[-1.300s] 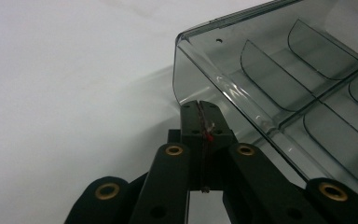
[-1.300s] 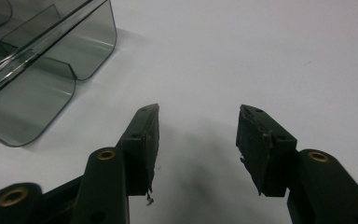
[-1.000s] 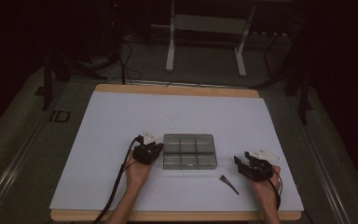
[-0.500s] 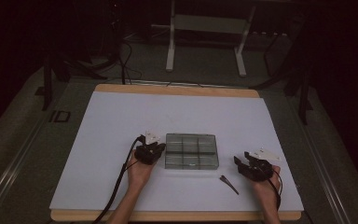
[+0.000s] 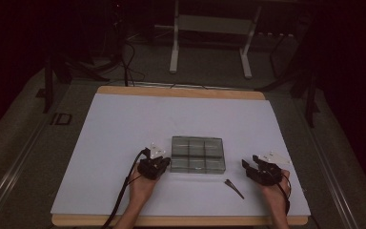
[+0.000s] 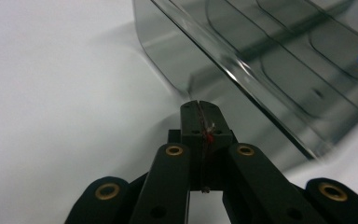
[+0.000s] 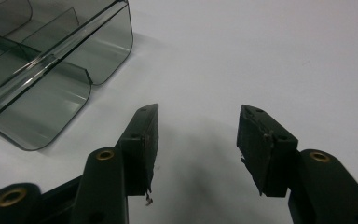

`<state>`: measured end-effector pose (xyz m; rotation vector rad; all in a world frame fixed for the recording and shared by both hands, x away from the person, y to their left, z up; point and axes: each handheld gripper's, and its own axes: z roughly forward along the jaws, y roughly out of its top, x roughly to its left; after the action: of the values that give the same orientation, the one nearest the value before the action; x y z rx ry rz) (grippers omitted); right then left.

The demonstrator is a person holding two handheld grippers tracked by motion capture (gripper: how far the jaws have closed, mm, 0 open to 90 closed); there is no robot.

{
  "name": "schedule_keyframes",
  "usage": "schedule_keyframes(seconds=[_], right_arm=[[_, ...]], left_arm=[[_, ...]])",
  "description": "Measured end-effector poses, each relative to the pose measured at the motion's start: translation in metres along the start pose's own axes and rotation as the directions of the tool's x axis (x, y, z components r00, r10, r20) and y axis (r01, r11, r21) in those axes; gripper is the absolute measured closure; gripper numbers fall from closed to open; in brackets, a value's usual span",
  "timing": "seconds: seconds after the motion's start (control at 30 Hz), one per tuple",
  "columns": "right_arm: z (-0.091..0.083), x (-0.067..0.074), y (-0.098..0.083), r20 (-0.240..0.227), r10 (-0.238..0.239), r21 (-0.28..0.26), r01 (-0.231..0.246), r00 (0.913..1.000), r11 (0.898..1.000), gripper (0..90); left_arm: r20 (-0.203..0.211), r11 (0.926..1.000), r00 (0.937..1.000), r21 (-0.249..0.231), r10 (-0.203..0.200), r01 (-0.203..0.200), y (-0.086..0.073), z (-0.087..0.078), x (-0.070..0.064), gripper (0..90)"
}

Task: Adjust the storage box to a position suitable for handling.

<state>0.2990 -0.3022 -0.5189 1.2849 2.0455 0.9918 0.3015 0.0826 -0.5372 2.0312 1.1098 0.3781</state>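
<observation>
A clear smoky-grey box (image 5: 198, 153) with several compartments lies flat on the white table top, near the front. My left gripper (image 5: 167, 163) is at the box's left side, jaws shut. In the left gripper view the closed tips (image 6: 199, 105) rest right at the box's (image 6: 270, 60) lower edge, and a tiny red-and-white speck sits at the seam between the jaws. My right gripper (image 5: 248, 164) rests to the right of the box, apart from it. Its jaws (image 7: 198, 126) stand open over bare table, with the box's corner (image 7: 42, 70) off to the left.
A thin dark stick-like object (image 5: 234, 188) lies on the table between the box and the right gripper, nearer the front edge. The white sheet (image 5: 124, 124) reaches far back and to both sides. A metal stand (image 5: 209, 28) is on the floor behind the table.
My left gripper has moved a little to the right against the box, and the box has shifted slightly right with it. The right gripper has stayed put.
</observation>
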Motion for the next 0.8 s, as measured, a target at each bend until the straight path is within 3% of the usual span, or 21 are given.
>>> schedule_keyframes(seconds=[0.23, 0.43, 0.63, 0.8], right_arm=[[-0.0005, 0.0006, 0.0003, -0.008, -0.002, -0.001, 0.002, 1.0000, 1.000, 48.4], [-0.0018, 0.0014, 0.0011, -0.031, -0.003, 0.000, 0.003, 0.9995, 1.000, 49.7], [-0.0075, 0.0028, 0.0012, -0.124, -0.002, -0.017, 0.000, 0.9922, 1.000, 58.2], [-0.0101, 0.0069, 0.0018, -0.168, -0.025, -0.030, 0.020, 0.9856, 0.999, 63.4]], left_arm=[[0.021, 0.9998, 0.9997, -0.012, 0.014, -0.014, -0.0035, -0.0067, -0.0100, 89.9], [0.024, 0.9997, 0.9996, -0.019, 0.014, -0.014, -0.0040, -0.0050, -0.0097, 88.2], [0.013, 0.9996, 0.9999, -0.025, 0.010, -0.010, -0.0043, -0.0046, -0.0062, 85.3], [-0.006, 0.9991, 1.0000, -0.042, 0.002, -0.002, -0.0049, -0.0075, -0.0015, 82.4]])
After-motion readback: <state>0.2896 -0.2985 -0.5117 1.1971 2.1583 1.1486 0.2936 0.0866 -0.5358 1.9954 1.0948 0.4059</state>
